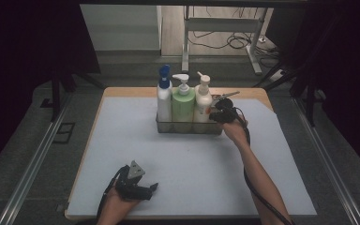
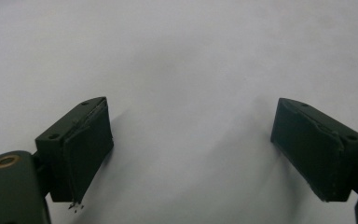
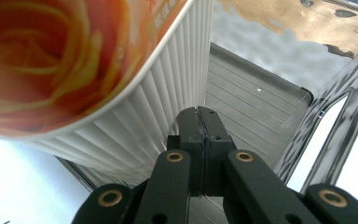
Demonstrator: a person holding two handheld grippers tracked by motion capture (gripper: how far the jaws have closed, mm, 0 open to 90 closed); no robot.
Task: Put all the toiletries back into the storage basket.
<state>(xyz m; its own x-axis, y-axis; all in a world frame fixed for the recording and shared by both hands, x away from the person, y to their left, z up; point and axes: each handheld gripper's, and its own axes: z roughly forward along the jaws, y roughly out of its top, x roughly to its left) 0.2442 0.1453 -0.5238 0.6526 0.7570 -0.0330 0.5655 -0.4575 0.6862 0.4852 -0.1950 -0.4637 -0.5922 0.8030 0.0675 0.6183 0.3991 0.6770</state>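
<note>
A metal basket (image 1: pixel 187 127) stands at the far middle of the white mat (image 1: pixel 187 164). It holds three pump bottles: a white one with a blue cap (image 1: pixel 164 101), a green one (image 1: pixel 183 105) and a cream one (image 1: pixel 202 101). My right gripper (image 1: pixel 215 113) is at the basket's right end, beside the cream bottle. In the right gripper view its jaws (image 3: pixel 200 114) are shut together with nothing seen between them, next to the ribbed, orange-labelled bottle (image 3: pixel 74 70) and above the basket's floor (image 3: pixel 251 93). My left gripper (image 1: pixel 153 187) rests near the front left with its jaws (image 2: pixel 191 149) wide open over bare mat.
The mat covers a wooden table (image 1: pixel 122 92) with a narrow wood border. Metal rails (image 1: pixel 33 164) run along both sides. A stand with cables (image 1: pixel 225 28) is on the floor beyond the far edge. The basket's shiny right wall (image 3: pixel 335 46) rises close to the right jaws.
</note>
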